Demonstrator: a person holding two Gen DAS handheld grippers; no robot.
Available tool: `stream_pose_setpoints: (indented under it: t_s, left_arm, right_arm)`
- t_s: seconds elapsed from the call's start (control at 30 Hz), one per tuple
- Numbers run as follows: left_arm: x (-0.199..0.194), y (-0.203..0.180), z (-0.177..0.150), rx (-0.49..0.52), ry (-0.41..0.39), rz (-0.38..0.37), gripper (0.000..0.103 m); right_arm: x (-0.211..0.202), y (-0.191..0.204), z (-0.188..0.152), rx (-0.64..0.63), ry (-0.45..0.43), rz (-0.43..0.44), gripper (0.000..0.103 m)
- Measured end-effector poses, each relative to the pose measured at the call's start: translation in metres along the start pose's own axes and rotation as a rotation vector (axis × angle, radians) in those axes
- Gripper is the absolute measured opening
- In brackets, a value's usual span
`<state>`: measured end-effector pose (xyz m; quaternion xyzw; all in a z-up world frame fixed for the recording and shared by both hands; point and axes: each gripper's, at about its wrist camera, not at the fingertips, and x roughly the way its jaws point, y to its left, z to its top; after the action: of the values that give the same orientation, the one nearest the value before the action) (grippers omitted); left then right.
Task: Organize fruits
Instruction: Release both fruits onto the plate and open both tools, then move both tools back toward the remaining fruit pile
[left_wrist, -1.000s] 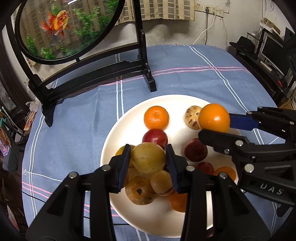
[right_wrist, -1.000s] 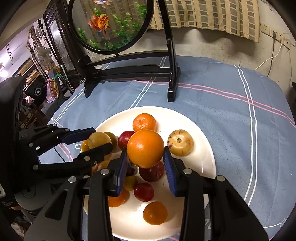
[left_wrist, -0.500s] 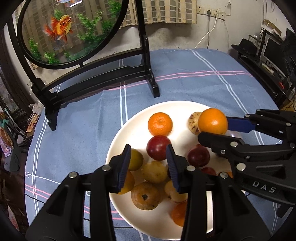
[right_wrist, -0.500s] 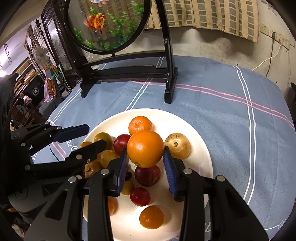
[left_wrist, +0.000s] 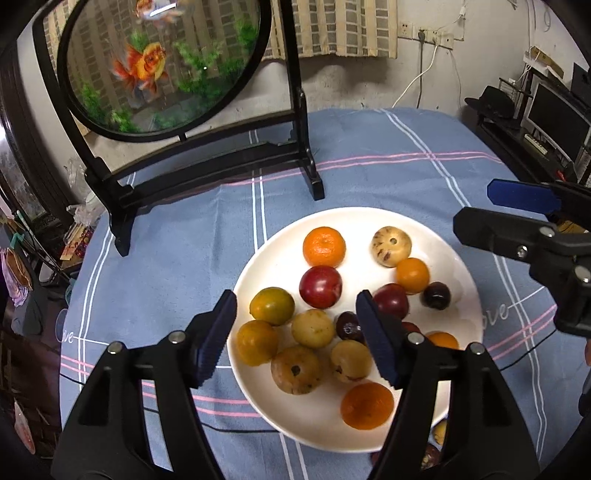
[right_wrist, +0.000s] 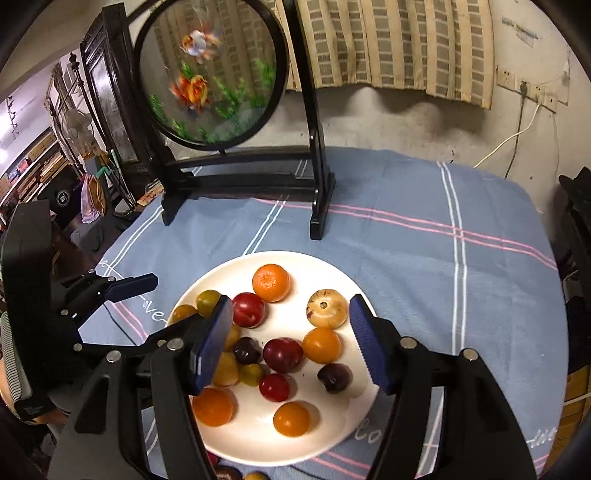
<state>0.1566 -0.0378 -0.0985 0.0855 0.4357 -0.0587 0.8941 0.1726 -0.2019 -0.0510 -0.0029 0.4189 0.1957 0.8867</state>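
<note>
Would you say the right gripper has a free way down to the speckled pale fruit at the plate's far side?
Probably yes: the right gripper, jaws opening and empty, hangs above the speckled pale fruit, with nothing lying over it.

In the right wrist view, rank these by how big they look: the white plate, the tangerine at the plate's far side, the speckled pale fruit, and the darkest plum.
1. white plate
2. tangerine and speckled pale fruit: look alike, no ranking.
3. darkest plum, though it lies nearer the camera.

Plate (left_wrist: 258, 398) on tablecloth (left_wrist: 369, 177), fruits (left_wrist: 312, 328) in plate. Fish screen (left_wrist: 162, 66) on stand behind plate. Left gripper (left_wrist: 295, 334) over plate's left side, right gripper (right_wrist: 290, 341) over its right.
</note>
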Motion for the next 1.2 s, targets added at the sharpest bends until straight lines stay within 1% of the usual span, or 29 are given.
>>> stream_pose_setpoints:
  t_s: [0.17,0.33,0.43,0.63,0.77,0.83,0.93,1.03,1.1,1.2]
  left_arm:
    - [-0.029,-0.006,-0.006,0.011,-0.035,-0.001,0.072]
    - [-0.051,-0.009,-0.018,0.015,-0.048,0.001,0.074]
    - [-0.063,-0.01,-0.028,0.014,-0.055,0.006,0.076]
    - [-0.078,-0.007,-0.051,-0.009,-0.037,-0.001,0.078]
    - [-0.082,-0.001,-0.066,-0.034,-0.015,0.002,0.079]
    - [-0.084,0.004,-0.078,-0.062,0.003,-0.004,0.079]
    - [-0.082,0.009,-0.096,-0.085,0.036,-0.013,0.08]
    - [-0.074,0.012,-0.117,-0.103,0.087,-0.018,0.08]
    - [-0.069,0.013,-0.13,-0.12,0.119,-0.027,0.08]
    - [-0.06,0.012,-0.149,-0.126,0.17,-0.035,0.08]
  right_arm:
    - [-0.023,0.01,-0.011,-0.01,-0.015,-0.004,0.066]
    - [-0.044,0.019,-0.031,-0.009,-0.025,-0.002,0.066]
    - [-0.056,0.023,-0.049,0.011,-0.024,0.01,0.066]
    - [-0.07,0.029,-0.09,0.022,0.015,0.012,0.066]
    - [-0.078,0.028,-0.114,0.056,0.027,0.004,0.066]
    - [-0.081,0.028,-0.132,0.054,0.038,-0.025,0.066]
    - [-0.076,0.027,-0.16,0.056,0.09,-0.041,0.066]
    - [-0.067,0.031,-0.189,0.048,0.151,-0.049,0.066]
    - [-0.057,0.036,-0.203,0.027,0.187,-0.056,0.066]
    - [-0.044,0.044,-0.213,-0.008,0.218,-0.063,0.066]
